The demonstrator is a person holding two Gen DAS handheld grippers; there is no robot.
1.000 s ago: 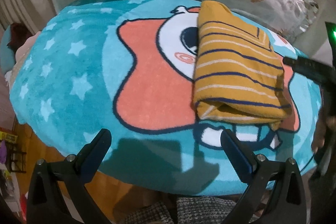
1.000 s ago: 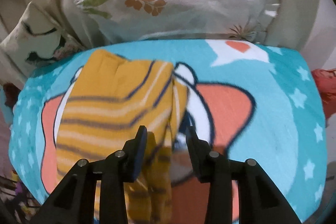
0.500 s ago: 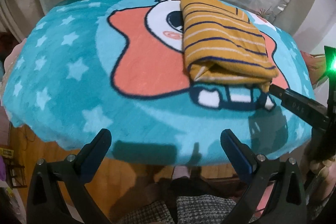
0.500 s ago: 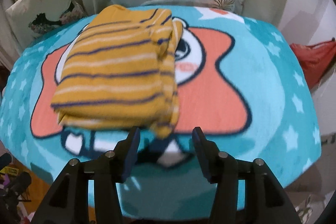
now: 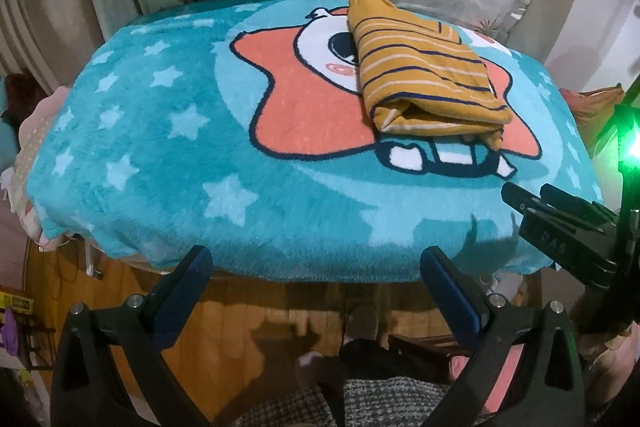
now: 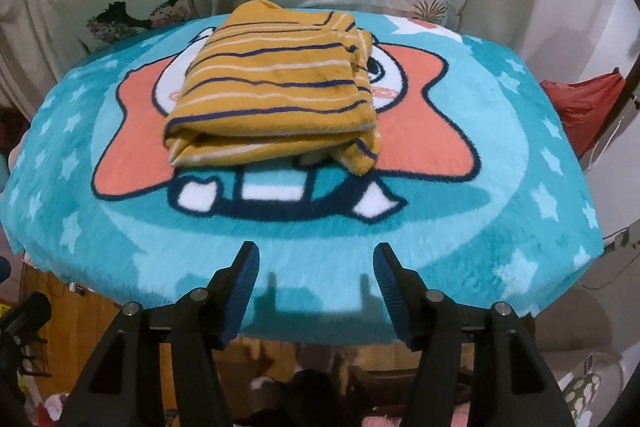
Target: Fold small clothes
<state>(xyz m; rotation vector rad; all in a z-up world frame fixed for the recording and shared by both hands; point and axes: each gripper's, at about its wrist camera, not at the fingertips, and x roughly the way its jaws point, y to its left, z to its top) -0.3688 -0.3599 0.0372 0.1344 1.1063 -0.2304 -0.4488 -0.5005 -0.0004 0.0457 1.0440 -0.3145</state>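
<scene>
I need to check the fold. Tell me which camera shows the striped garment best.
The right wrist view: the striped garment lies centred and close, its layered front edge facing the camera. The left wrist view shows it farther off, to the right and at an angle.

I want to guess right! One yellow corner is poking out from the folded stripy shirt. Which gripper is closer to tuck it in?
Probably the right gripper. Its open fingers point almost straight at the loose corner of the striped shirt. The left gripper is open too, but the shirt sits off to its right.
</scene>
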